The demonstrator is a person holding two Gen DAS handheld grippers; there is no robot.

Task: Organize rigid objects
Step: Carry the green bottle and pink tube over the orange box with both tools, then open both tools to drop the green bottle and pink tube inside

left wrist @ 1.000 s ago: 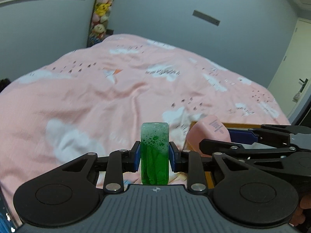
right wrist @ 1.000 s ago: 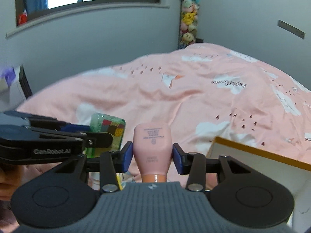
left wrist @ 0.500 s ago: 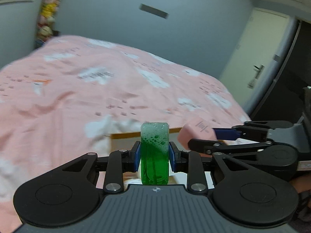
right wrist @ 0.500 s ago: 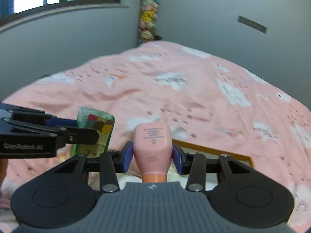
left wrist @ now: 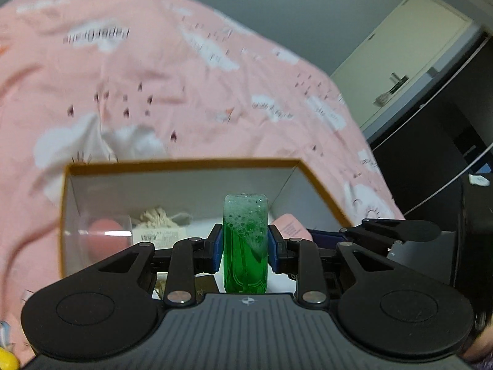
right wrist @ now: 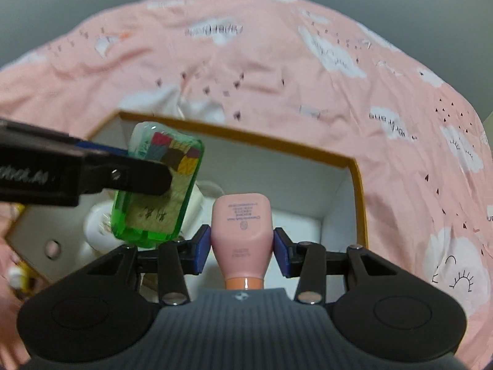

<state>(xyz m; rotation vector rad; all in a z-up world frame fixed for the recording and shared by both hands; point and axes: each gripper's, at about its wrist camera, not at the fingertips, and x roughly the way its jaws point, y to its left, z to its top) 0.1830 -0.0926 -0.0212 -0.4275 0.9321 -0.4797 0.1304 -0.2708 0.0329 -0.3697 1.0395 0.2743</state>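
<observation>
Two grips over the orange-rimmed white cardboard box (left wrist: 185, 164) (partly filled): left gripper (left wrist: 245, 248) pinching a flat green liquid-filled bottle (left wrist: 245, 256), right gripper (right wrist: 242, 251) clamping a pink plastic tube (right wrist: 242, 231).

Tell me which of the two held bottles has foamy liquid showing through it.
The green bottle in the left gripper: it is see-through, with green liquid and white froth at its far end. The pink bottle in the right gripper is opaque.

No legible text anywhere.
</observation>
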